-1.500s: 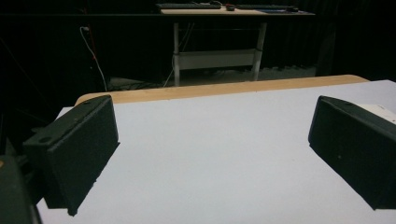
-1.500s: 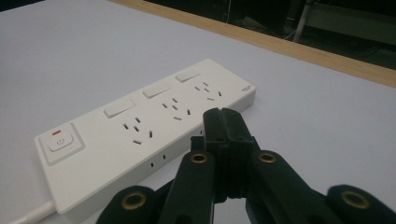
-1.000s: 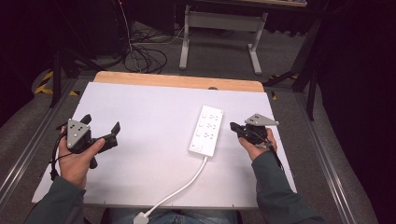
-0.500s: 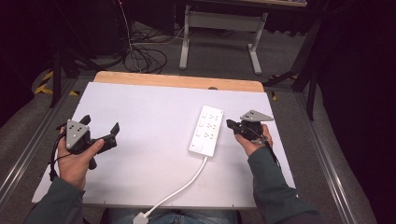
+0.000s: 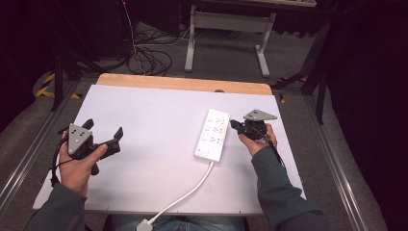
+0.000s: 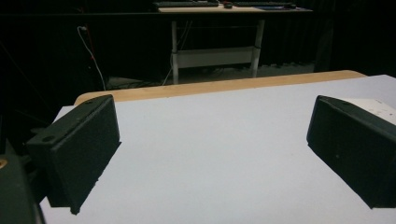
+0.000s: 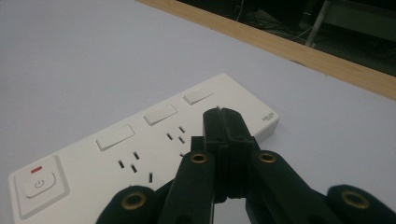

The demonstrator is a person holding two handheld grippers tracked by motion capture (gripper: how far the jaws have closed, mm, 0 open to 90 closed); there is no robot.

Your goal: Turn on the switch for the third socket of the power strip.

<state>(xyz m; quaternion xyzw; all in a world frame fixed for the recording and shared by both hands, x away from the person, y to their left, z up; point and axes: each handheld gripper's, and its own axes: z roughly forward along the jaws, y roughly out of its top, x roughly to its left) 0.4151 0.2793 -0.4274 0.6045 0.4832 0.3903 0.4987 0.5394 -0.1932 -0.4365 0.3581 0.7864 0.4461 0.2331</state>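
The white power strip (image 5: 213, 134) lies just left of the closed, empty right gripper (image 5: 234, 124), which has edged closer; the left gripper (image 5: 102, 136) stays open.

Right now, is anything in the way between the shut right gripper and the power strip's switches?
Nothing visible is. The right gripper, jaws shut, points at the white power strip from its right side, with no object between. In the right gripper view the tips hang just above the sockets beside the rocker switches.
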